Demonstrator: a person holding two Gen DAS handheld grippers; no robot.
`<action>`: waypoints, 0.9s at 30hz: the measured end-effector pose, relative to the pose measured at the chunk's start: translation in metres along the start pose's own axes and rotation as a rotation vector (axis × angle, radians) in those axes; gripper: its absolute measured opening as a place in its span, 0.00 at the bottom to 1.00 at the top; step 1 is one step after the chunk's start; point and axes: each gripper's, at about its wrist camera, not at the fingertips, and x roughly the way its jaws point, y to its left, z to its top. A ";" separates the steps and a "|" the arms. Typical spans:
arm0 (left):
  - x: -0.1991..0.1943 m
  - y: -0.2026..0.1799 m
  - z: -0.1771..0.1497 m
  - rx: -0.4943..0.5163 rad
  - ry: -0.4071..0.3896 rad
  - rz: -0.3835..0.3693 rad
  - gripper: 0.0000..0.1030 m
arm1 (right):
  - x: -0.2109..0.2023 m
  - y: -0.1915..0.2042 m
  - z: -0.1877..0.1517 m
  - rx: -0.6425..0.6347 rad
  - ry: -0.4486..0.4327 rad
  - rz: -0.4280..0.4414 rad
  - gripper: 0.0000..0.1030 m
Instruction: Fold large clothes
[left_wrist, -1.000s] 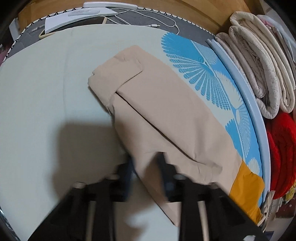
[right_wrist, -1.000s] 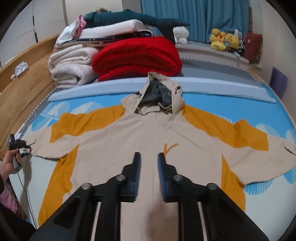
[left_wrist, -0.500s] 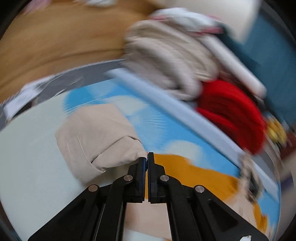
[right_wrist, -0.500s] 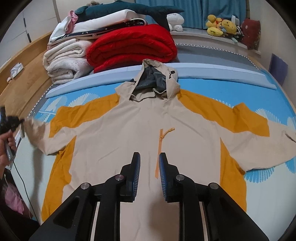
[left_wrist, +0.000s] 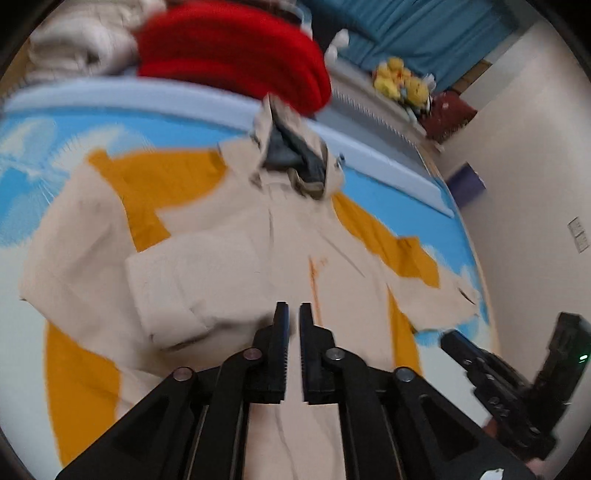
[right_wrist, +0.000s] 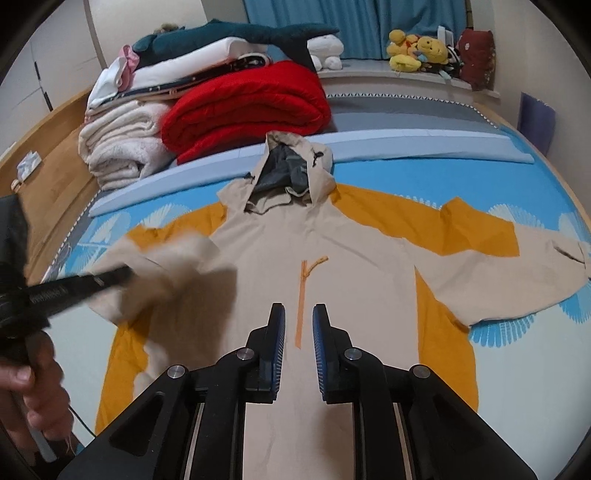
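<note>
Your left gripper (left_wrist: 290, 308): jaws opening, narrow gap, nothing between, sleeve (left_wrist: 192, 280) lies on jacket (right_wrist: 332, 258). Right gripper (right_wrist: 298, 314) closing, empty, above the zip (right_wrist: 301, 295).

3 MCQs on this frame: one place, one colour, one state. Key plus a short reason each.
1. Where does the red blanket lie?
A. beyond the jacket's hood
B. on the jacket's hem
C. on the floor

2. What colour is the jacket's zipper?
A. blue
B. orange
C. black

3. How does the jacket's right-side sleeve lie in the right wrist view?
A. spread out flat
B. rolled up
C. folded across the chest

1 A: it sits behind the hood.
2 B: an orange strip on beige.
3 A: it extends sideways over the blue sheet.
</note>
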 end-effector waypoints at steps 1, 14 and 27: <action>-0.003 0.001 0.002 -0.006 -0.005 0.002 0.12 | 0.003 -0.002 0.000 0.004 0.008 -0.004 0.16; -0.030 0.084 0.034 -0.092 -0.013 0.337 0.20 | 0.073 0.058 -0.010 -0.054 0.122 0.120 0.17; -0.023 0.101 0.056 -0.084 0.021 0.333 0.28 | 0.152 0.176 -0.077 -0.575 0.245 0.114 0.33</action>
